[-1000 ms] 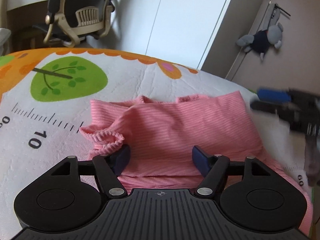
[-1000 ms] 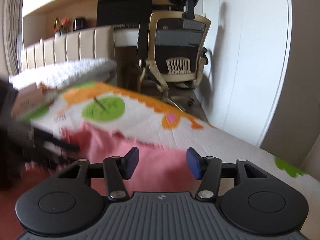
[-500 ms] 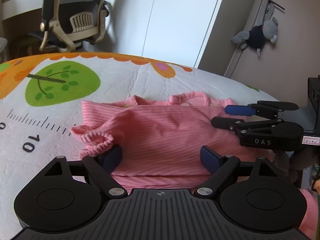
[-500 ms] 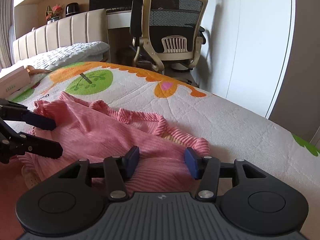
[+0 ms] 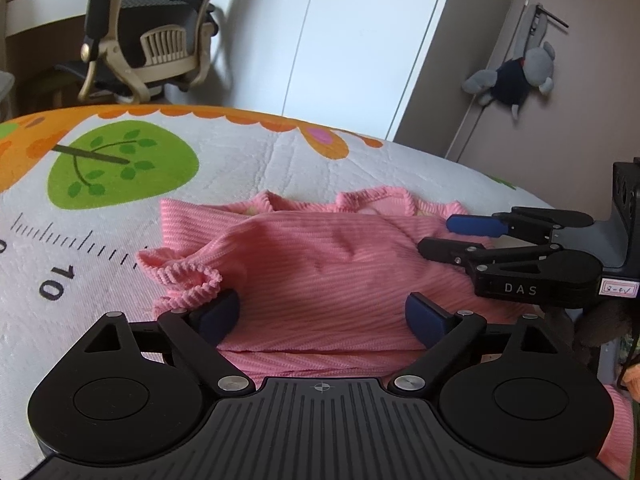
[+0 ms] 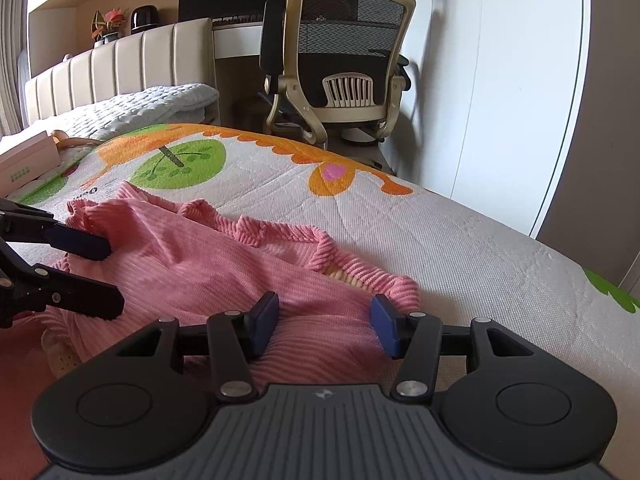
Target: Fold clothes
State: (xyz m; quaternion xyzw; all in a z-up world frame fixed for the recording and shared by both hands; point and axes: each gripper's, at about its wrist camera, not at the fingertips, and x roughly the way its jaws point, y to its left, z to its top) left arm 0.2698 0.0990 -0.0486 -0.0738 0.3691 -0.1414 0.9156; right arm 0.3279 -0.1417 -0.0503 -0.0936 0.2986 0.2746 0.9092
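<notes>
While the pink ribbed knit garment (image 5: 320, 272) lies part-folded on the white tree-printed mat (image 5: 248, 168), both the left gripper (image 5: 320, 312) and right gripper (image 6: 324, 320) are held released over it, so 1 fresh grasp of an edge is judged next.

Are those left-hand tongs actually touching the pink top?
Touching. In the left wrist view the left tongs stand open, and one blue pad presses against the ruffled hem of the pink top; nothing is gripped.
</notes>
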